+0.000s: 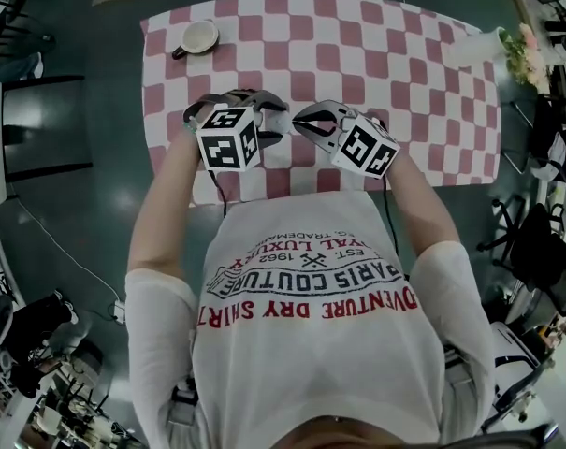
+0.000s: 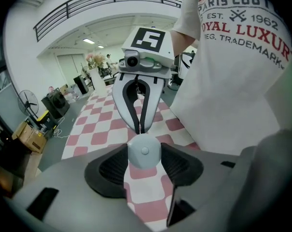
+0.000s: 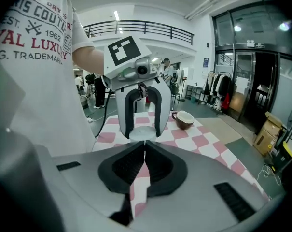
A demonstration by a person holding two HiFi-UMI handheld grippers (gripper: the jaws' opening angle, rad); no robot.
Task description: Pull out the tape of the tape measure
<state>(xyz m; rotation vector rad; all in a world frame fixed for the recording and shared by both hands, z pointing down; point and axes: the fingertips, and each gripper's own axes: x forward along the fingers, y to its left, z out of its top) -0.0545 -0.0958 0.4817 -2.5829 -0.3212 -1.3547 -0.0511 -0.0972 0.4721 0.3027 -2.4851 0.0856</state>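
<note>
- I am at the start of the pull. My left claw (image 2: 145,164) is clamped on the round, pale tape measure (image 2: 145,151), held over the checked tabletop (image 1: 404,64).
- My right claw (image 3: 145,151) is closed tight, with its tips right at the edge of the case.
- Next, I judge, the right claw should draw straight away while the left holds firm.
- I cannot make out the tape's end tab, nor whether the closed tips have caught it. No tape shows yet.
</note>
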